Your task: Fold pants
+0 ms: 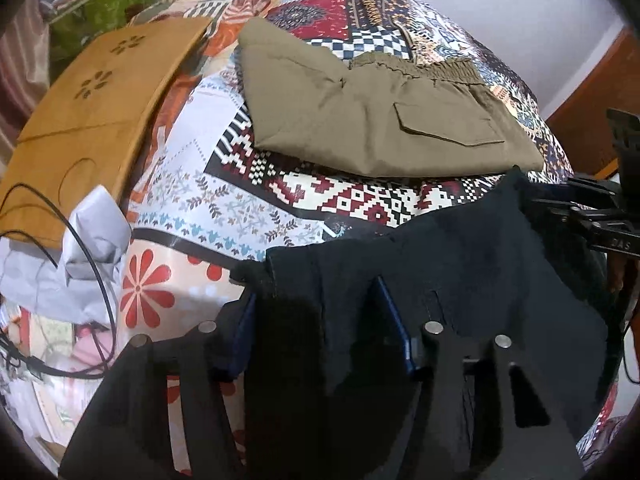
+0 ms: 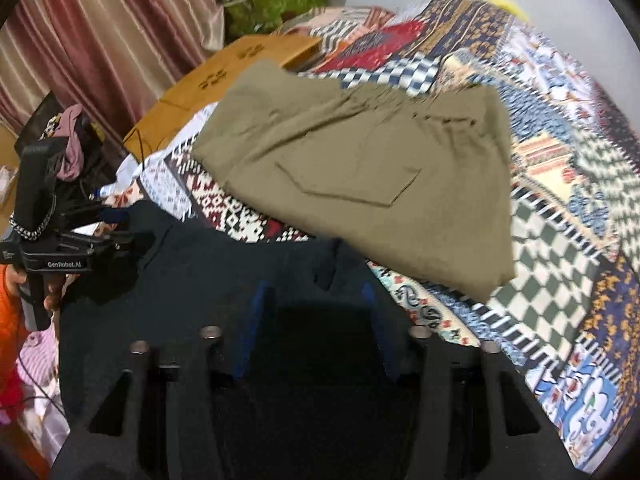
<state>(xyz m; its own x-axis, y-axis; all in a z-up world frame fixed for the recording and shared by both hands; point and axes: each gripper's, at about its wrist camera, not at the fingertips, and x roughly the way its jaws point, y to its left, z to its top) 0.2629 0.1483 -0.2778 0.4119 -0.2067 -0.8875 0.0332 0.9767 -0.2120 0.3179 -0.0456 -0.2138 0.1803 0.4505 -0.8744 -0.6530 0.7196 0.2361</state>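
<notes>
Left wrist view: left gripper (image 1: 316,320) fingers apart, black pants (image 1: 460,280) edge draped between; real grip unclear. Right gripper (image 2: 316,312) likewise. Khaki pants (image 1: 380,120) already folded on patterned bedspread (image 1: 224,200). Black pair hangs unfolded at near bed edge; folding left.

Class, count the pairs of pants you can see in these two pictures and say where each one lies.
2. The khaki pants lie folded on the patterned bedspread. The dark pants are nearer the cameras, between both grippers' fingers. Others may be hidden in the clutter beside the bed.
</notes>
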